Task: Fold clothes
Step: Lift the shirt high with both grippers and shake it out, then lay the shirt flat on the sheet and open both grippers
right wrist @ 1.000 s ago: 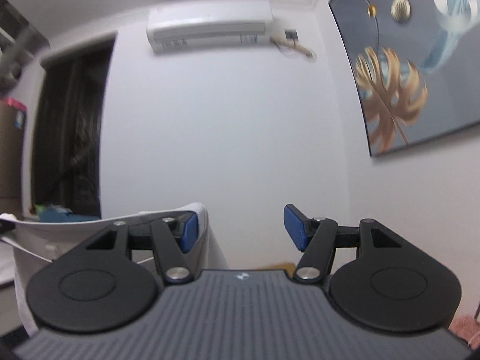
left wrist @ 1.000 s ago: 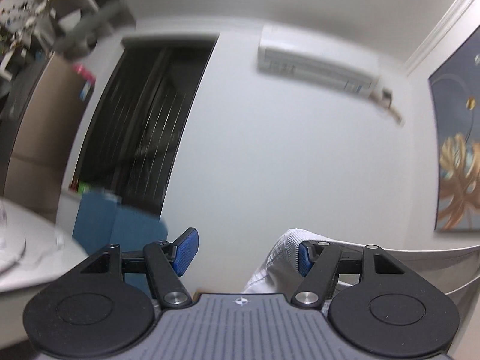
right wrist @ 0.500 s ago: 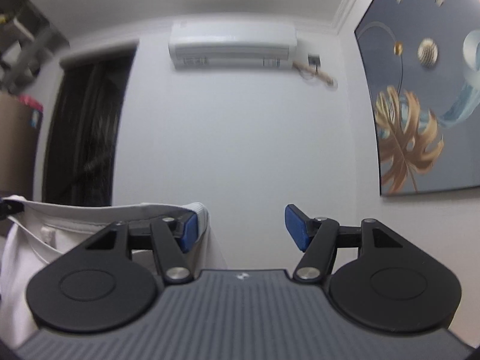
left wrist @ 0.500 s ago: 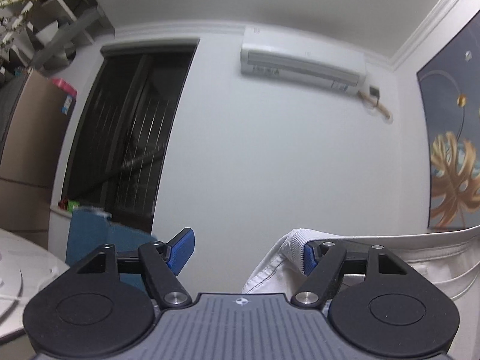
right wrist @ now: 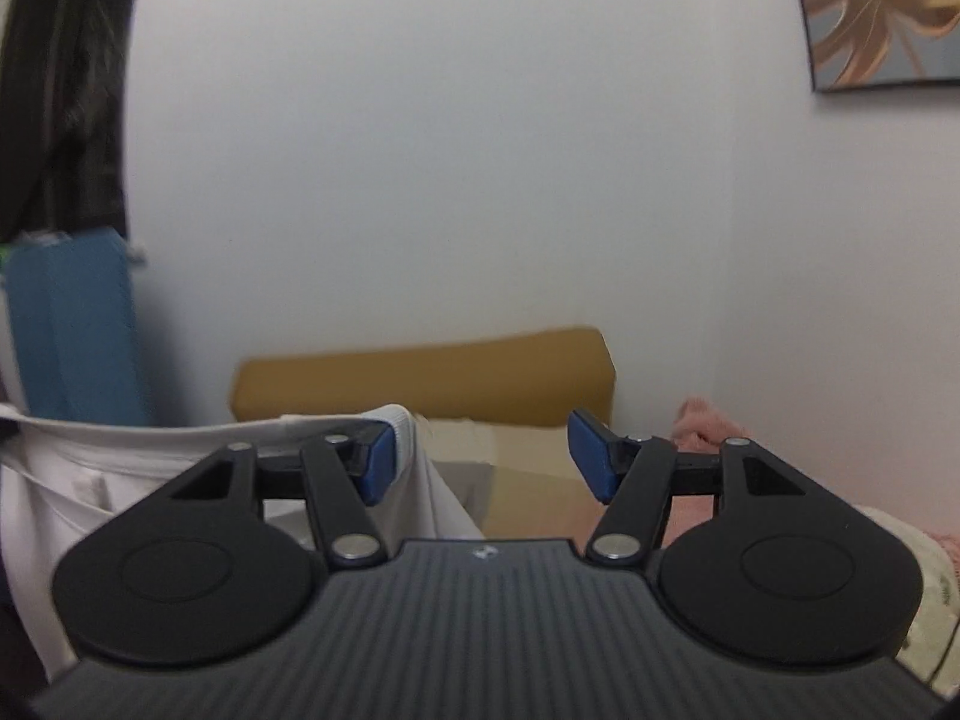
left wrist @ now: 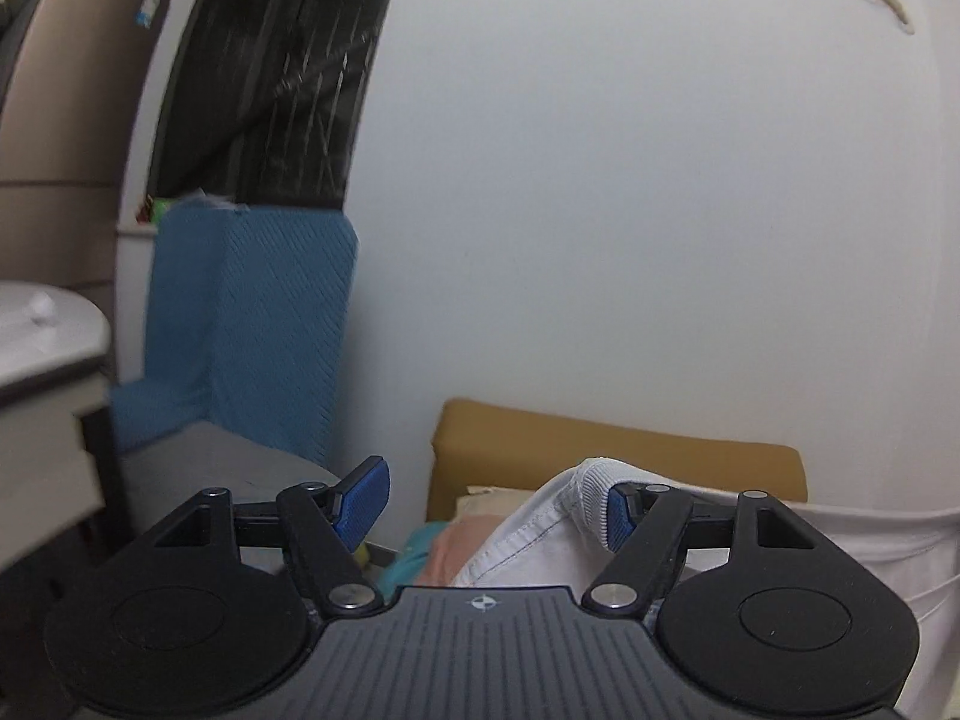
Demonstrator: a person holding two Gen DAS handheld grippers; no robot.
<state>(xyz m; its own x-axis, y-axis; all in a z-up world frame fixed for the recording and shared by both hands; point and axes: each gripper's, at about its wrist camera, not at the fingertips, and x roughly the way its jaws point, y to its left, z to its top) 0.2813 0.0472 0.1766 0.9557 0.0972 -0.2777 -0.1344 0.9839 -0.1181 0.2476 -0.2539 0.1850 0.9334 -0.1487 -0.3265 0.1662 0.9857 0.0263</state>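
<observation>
While the white cotton garment [left wrist: 840, 540] hangs stretched, hooked over one finger of each wide-open gripper, left gripper [left wrist: 498, 501] and right gripper [right wrist: 480, 459], neither pinches it. Keep the ribbed edge, at 3 o'clock of the left one, taut and level.

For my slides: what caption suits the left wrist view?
Open left gripper with a white garment draped over one finger, mustard headboard ahead.

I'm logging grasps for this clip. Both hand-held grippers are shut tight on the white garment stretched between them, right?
Not quite. Both wrist views show the jaws wide apart. The white garment hangs over just one blue pad of the left hand-held gripper, and likewise over one pad of the right hand-held gripper. It is indeed stretched between them.
</observation>
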